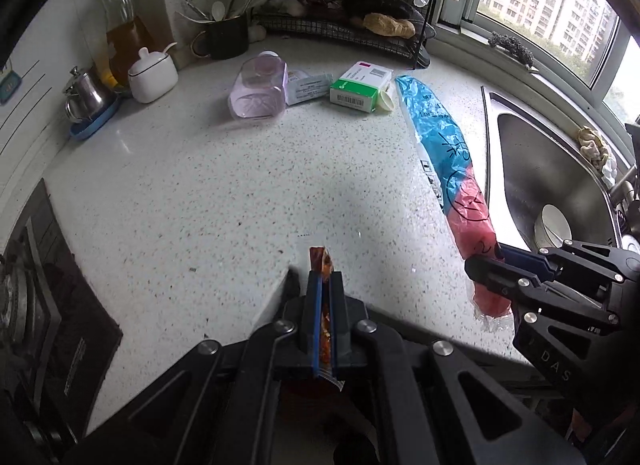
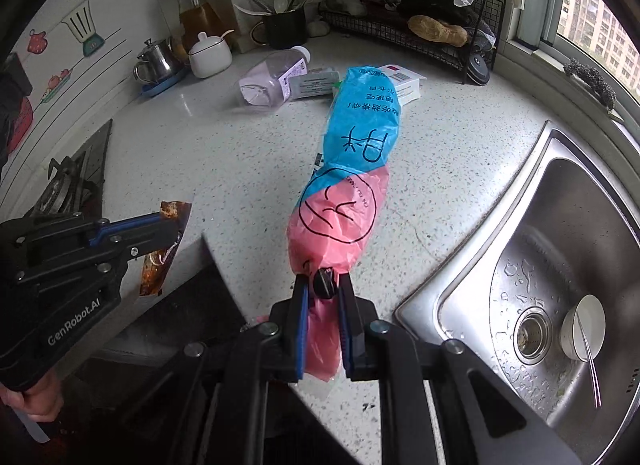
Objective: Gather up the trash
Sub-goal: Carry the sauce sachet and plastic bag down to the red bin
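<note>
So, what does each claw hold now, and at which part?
The left claw grips the orange-brown sachet across its middle. The right claw grips the blue and pink bag at its pink end.

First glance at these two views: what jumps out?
The long blue-and-pink plastic bag stretched across the speckled counter, its pink end pinched in the right gripper beside the steel sink. Next, the reddish snack wrapper clamped upright in the left gripper near the counter's front edge.

Speckled stone-look countertop [image 1: 192, 193] showing smooth; steel sink [image 2: 560, 225] at three o'clock gleaming wet; crinkly glossy plastic bag [image 2: 352, 169]; clear plastic bottle [image 1: 260, 89].
</note>
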Demonstrator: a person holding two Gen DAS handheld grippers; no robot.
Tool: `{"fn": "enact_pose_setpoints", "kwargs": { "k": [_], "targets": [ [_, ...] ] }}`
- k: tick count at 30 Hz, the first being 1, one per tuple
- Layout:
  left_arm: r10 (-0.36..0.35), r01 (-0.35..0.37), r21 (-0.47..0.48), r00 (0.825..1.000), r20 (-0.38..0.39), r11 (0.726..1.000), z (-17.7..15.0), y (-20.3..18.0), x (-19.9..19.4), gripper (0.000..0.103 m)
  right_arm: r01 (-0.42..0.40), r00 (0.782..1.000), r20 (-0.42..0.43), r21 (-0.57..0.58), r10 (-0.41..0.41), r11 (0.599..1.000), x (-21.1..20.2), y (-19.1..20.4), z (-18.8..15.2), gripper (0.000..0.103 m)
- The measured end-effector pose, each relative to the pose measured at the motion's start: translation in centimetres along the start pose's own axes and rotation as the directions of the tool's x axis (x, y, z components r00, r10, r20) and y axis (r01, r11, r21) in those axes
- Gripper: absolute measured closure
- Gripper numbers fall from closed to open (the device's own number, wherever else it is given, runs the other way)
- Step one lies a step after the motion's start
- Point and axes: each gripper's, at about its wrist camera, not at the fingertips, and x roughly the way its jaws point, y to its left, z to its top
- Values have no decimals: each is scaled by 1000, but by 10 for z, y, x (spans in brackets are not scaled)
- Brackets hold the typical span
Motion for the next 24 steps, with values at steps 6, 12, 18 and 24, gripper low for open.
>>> {"fn": "enact_pose_setpoints", "kwargs": {
  "k": [6,12,18,24],
  "targets": [
    [19,-20,-43,1000,-7,999,-61,12,-28,101,-33,999,-13,-39,32,999,-17,35,-41,91],
    [44,-47,-85,998,-40,995,-114,21,-44,101,-70,996,-68,-78,64,994,-16,61,-74,91],
    [48,-61,-143,995,-91,988,-158,29,-48,101,-117,984,-148,-112,100,987,-4,83,-100,91],
    [40,-66,-188,989,-143,980,-185,33,-32,101,-150,968,-222,-142,116,978,25,89,-115,91]
  ]
}}
